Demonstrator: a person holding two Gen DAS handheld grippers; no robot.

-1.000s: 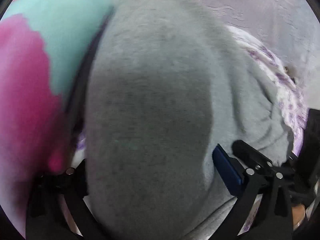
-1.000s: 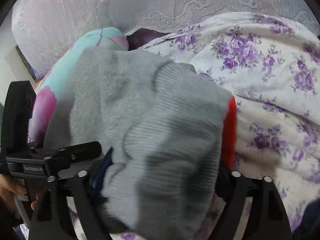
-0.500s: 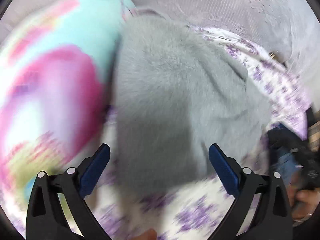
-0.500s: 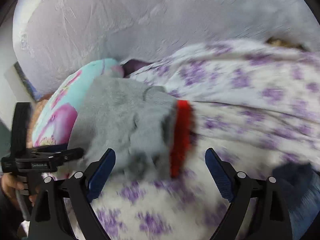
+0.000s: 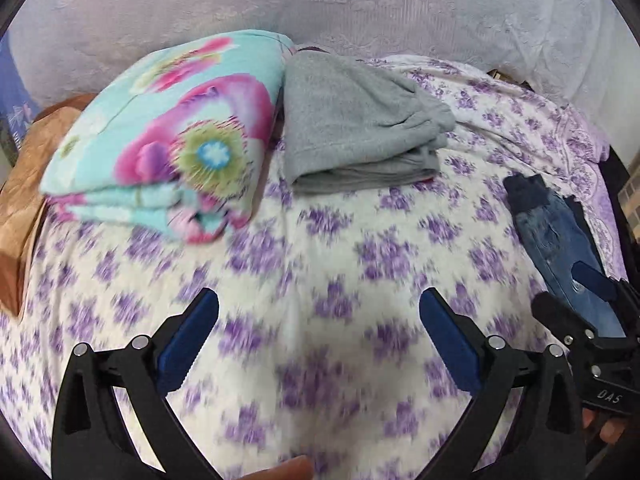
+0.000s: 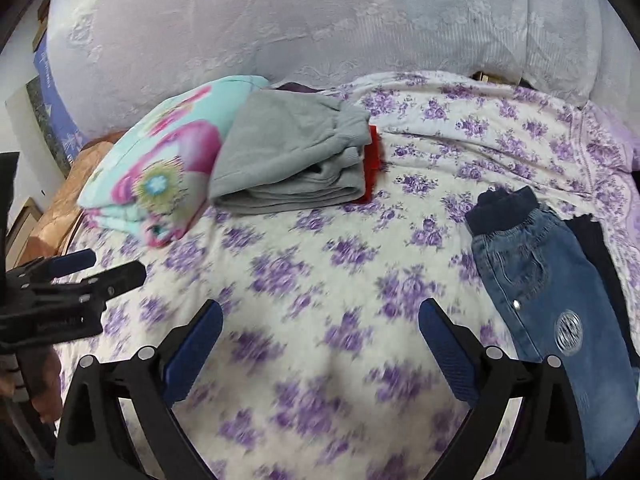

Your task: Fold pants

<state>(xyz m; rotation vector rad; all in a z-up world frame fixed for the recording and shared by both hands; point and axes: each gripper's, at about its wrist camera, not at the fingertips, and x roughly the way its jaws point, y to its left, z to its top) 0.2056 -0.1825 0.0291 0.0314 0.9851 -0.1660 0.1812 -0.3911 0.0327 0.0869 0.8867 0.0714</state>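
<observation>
Folded grey pants [image 5: 352, 124] lie at the far side of the bed next to a folded floral blanket [image 5: 168, 136]; they also show in the right wrist view [image 6: 288, 160], lying on a red garment [image 6: 372, 164]. Small blue jeans [image 6: 540, 280] lie flat at the right, and show in the left wrist view [image 5: 560, 240] too. My left gripper [image 5: 318, 320] is open and empty over the bedspread. My right gripper [image 6: 320, 324] is open and empty, with the jeans to its right.
The bed has a white bedspread with purple flowers [image 6: 320, 248]. A lace-covered headboard or pillow [image 6: 320, 20] runs along the back. A brown cloth [image 5: 20, 184] lies at the left edge. A dark garment [image 6: 600, 248] lies beside the jeans.
Both grippers have let go of the folded grey pants, opened, and pulled back toward the near side of the bed. The pants now rest beside the blanket.
</observation>
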